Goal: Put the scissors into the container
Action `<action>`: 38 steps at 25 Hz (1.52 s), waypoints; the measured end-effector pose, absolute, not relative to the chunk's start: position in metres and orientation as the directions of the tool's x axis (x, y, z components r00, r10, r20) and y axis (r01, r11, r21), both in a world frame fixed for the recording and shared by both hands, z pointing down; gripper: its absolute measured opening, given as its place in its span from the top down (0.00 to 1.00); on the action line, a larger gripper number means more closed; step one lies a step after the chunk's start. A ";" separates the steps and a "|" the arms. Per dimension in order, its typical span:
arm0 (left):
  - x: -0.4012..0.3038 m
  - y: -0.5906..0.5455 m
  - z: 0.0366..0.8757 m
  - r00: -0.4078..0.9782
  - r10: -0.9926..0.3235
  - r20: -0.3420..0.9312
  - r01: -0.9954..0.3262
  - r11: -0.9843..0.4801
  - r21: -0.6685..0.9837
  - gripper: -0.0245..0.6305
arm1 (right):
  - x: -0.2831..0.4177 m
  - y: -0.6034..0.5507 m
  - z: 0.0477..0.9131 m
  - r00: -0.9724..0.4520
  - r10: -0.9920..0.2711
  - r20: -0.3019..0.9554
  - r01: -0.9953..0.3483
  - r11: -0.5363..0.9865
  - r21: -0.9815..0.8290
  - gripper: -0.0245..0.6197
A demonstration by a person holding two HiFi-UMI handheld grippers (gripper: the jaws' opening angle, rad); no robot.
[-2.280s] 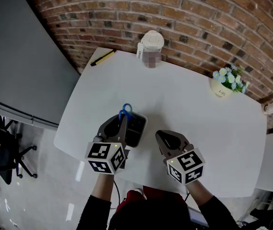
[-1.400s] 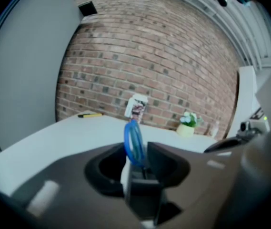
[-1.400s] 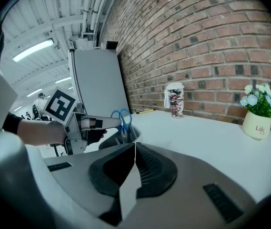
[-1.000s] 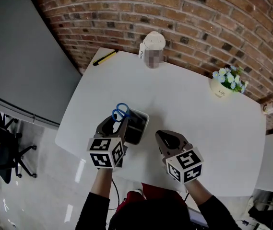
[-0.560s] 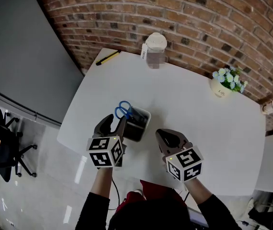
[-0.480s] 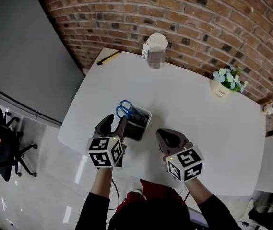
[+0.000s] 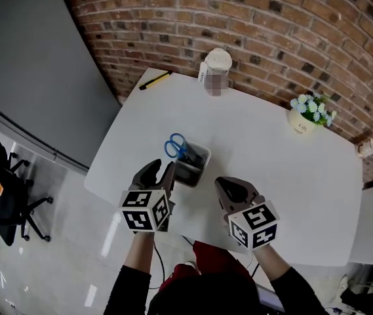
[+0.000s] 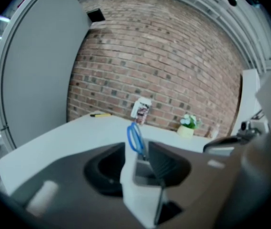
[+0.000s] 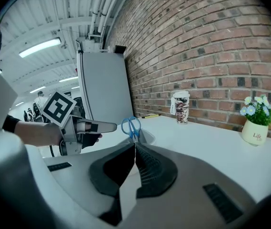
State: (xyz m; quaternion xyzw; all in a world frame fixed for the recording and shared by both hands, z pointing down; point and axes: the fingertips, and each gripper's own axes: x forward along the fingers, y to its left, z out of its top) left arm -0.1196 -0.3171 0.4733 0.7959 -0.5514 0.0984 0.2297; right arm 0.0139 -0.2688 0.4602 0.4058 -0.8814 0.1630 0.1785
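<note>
White table [image 7: 271,149] set against a brick wall [image 7: 271,18], seen from the head view. We find the scissors [image 7: 177,146] standing in the container [image 7: 206,159] just left of the frame's centre. Their blades point down, and the blue handle loops rise above the rim at its upper-left corner.

About two seconds earlier the left gripper [image 7: 163,168] held those handles over the container. Now it sits just below the container in the frame, clear of the scissors. In the left gripper view its jaws stand apart with nothing between the pads, and the container and blue loops show beyond the gap. These jaws have just been narrowing a little, on nothing.

The right gripper [image 7: 219,183], at the lower centre of the frame, has its jaws together and empty, as the right gripper view shows. It has kept its place beside the container throughout.

We judge the release complete. The scissors rest in the container unsupported, so the task appears done and only drawing both hands away remains. A paper cup [image 7: 217,71] and a yellow pen [image 7: 155,79] at the top of the frame, and a flower pot [image 7: 312,113] at the upper right, lie well apart from the work.
</note>
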 end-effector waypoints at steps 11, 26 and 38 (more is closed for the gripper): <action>-0.119 -0.293 0.464 0.396 -0.833 0.386 -0.914 -0.318 0.252 0.92 | 0.011 -0.250 0.450 -0.601 -0.676 0.426 -0.779 0.615 -0.123 0.95; -0.110 -0.244 0.450 0.462 -0.803 0.376 -0.886 -0.403 0.228 0.96 | 0.003 -0.215 0.435 -0.601 -0.695 0.395 -0.781 0.615 -0.107 0.95; -0.113 -0.191 0.441 0.468 -0.805 0.365 -0.884 -0.419 0.208 0.96 | -0.004 -0.170 0.423 -0.597 -0.712 0.370 -0.783 0.617 -0.076 0.95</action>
